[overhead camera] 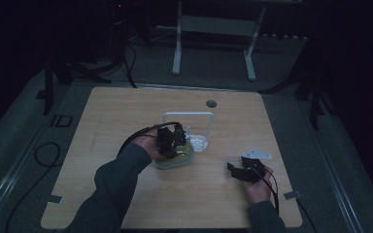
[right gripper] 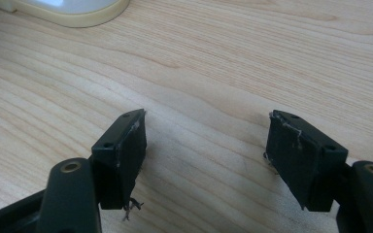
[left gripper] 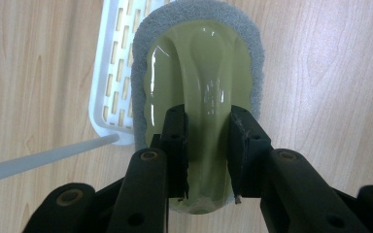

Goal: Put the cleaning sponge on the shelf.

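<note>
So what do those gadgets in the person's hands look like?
Each hand carries a black gripper: the left gripper and right gripper have two flat, blocky jaws on bolted arms. Black cables trail from both. The right one bears a grey three-cornered plate. The sleeves are dark.

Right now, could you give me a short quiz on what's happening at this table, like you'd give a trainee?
1. True or false: the left gripper has its jaws closed on the green handle of the scrubbing sponge.
2. What lies between the right gripper jaws: A) a sponge, B) bare wooden table, C) a cup?
3. Which white thing lies beside the sponge?

Key: 1. True. 2. B. 3. The slotted white tray.
</note>
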Demonstrator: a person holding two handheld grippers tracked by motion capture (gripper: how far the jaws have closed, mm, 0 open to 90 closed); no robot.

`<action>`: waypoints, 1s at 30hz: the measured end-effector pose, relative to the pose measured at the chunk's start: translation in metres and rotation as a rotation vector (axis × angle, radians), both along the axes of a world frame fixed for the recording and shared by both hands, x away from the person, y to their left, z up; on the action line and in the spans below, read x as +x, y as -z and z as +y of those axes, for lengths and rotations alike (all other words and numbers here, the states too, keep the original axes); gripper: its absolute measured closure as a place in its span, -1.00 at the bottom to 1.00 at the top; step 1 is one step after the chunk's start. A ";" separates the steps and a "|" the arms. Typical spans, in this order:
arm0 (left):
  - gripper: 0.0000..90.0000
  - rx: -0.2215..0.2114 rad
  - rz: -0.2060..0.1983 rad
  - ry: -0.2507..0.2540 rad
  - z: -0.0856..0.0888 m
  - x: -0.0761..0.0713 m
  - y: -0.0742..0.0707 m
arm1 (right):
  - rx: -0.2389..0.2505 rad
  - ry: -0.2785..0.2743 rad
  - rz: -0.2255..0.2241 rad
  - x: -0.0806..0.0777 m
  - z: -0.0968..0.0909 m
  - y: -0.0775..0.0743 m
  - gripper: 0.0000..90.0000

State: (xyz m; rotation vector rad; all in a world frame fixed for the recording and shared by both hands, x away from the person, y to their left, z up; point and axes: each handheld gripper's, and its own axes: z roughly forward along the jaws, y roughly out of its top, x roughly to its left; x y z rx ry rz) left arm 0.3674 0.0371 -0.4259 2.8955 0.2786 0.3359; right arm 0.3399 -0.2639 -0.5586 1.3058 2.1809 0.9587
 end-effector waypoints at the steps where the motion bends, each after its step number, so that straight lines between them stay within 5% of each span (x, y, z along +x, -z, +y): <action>1: 0.59 -0.002 -0.003 0.009 0.000 0.001 -0.001 | 0.000 0.000 0.000 0.000 0.000 0.000 -0.33; 30: 0.59 -0.007 -0.110 0.096 -0.016 0.016 -0.013 | 0.001 -0.001 -0.001 0.000 0.000 0.000 -0.33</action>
